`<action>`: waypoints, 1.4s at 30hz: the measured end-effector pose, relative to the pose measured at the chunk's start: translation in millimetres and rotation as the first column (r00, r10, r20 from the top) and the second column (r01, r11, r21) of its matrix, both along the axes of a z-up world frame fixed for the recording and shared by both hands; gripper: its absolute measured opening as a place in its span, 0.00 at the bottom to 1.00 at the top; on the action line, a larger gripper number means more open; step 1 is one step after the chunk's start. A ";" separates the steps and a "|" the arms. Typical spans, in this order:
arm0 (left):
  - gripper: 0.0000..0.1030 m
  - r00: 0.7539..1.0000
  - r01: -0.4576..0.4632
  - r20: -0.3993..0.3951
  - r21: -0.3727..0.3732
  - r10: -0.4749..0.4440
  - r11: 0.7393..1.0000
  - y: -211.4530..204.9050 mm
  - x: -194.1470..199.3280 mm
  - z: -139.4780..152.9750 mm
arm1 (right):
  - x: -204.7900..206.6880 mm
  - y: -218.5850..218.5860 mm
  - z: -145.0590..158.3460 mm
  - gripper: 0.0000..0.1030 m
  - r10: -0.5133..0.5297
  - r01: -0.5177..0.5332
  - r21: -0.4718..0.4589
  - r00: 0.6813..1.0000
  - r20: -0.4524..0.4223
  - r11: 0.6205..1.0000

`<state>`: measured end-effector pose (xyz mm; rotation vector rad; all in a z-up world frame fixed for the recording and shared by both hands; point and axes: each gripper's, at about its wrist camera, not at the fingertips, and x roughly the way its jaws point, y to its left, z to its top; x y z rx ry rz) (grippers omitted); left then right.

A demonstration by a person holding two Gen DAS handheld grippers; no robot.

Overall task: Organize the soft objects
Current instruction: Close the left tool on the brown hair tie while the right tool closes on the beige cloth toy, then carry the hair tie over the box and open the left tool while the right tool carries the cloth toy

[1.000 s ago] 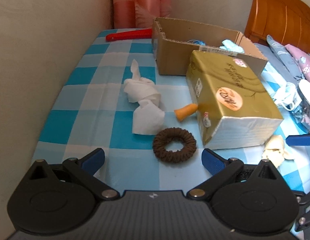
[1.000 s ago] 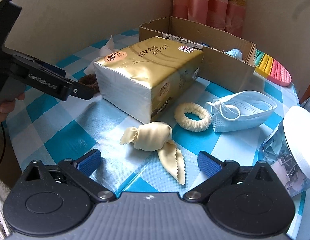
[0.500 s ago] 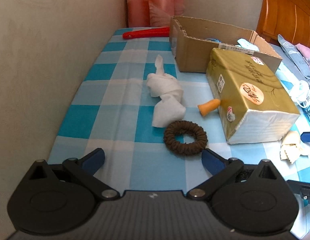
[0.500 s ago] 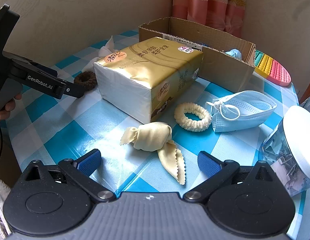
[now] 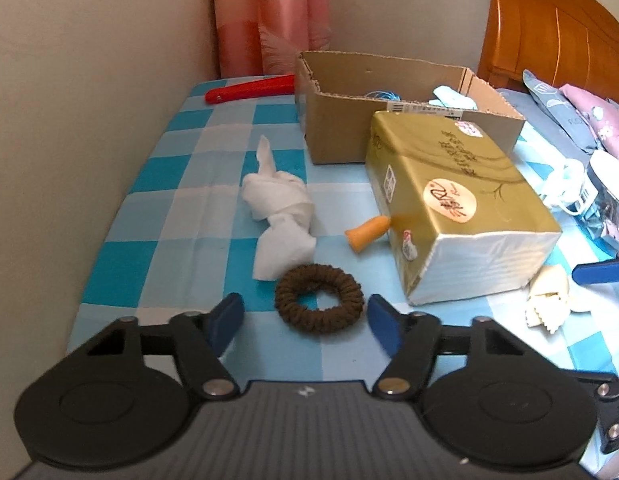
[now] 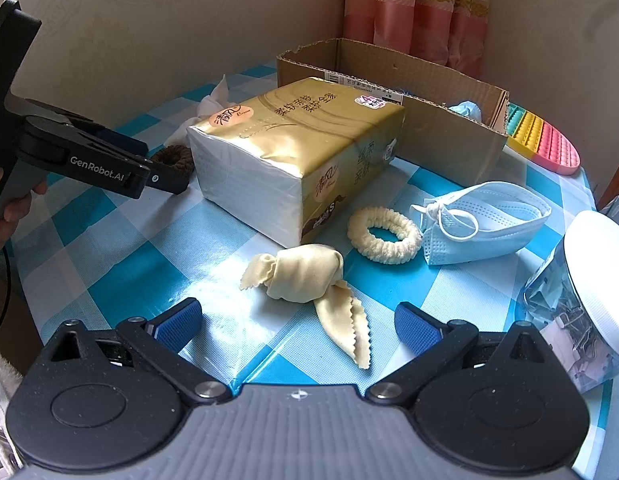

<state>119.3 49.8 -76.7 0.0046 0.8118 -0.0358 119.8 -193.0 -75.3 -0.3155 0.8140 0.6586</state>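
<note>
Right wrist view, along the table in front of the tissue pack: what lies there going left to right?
Knotted yellow cloth → cream scrunchie → blue face mask → clear jar with a white lid.

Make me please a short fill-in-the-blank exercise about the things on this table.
1. The scrunchie between the left claw fingers is ____ in colour.
2. The orange earplug touches the gold ____ pack.
3. The cream scrunchie lies beside a blue face ____.
4. The cardboard box stands ____ the gold pack.

Missing words: brown; tissue; mask; behind
</note>
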 end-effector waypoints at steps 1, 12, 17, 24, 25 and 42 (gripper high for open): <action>0.58 1.000 0.003 0.001 0.000 -0.003 1.000 -0.8 0.6 0.2 | 0.0 0.1 0.0 1.00 0.000 0.000 0.000 1.000 0.000 1.000; 0.54 0.999 -0.006 0.036 -0.003 0.006 1.000 -8.1 4.1 -1.8 | 2.9 5.9 1.4 1.00 -0.002 0.002 -0.004 1.000 -0.011 1.000; 0.46 0.999 -0.008 0.048 -0.001 0.008 1.000 -9.9 0.4 -1.5 | 7.7 11.1 5.6 0.82 0.002 -0.002 0.006 1.000 -0.002 1.000; 0.44 0.998 -0.011 0.056 -0.003 0.012 1.000 -9.3 -1.0 -1.9 | 15.6 15.1 10.5 0.53 -0.015 0.015 0.006 1.000 0.003 1.000; 0.43 0.998 -0.013 0.055 -0.004 0.013 1.000 -8.9 -1.2 -1.8 | 15.8 15.0 11.1 0.50 -0.021 0.021 0.002 1.000 0.004 1.000; 0.39 0.997 0.052 0.049 -0.008 -0.051 0.999 -1.9 -25.3 34.4 | 4.9 -1.4 33.1 0.45 -0.043 0.043 0.011 0.999 -0.012 0.999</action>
